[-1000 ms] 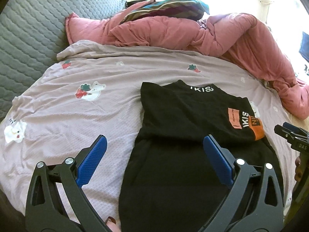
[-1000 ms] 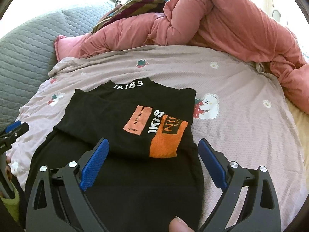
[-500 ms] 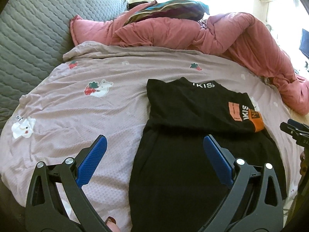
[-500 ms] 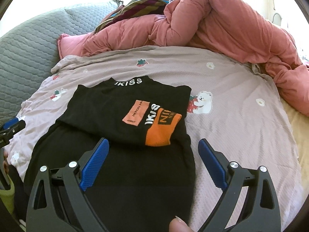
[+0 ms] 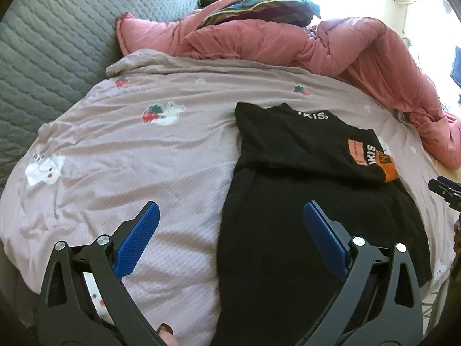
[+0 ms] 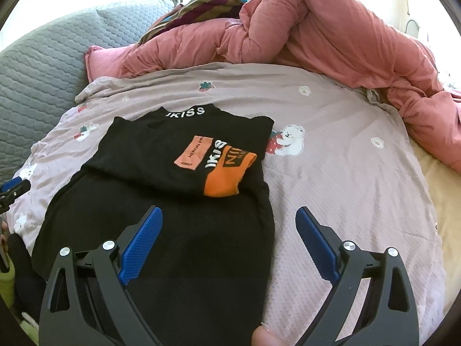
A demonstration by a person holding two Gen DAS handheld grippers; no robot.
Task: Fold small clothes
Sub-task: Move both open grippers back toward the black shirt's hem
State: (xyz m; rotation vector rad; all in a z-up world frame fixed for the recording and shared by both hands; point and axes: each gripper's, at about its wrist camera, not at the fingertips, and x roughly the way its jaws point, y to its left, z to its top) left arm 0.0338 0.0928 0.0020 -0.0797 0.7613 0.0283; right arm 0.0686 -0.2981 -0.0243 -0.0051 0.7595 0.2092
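Between your right gripper's (image 6: 229,225) spread, empty fingers lies the black shirt's (image 6: 178,230) hem; your left gripper (image 5: 230,222), equally released, straddles its left edge. Both have drawn back, so the sleeves-in fold looks set. Beyond, the pink duvet (image 6: 331,37) is heaped.
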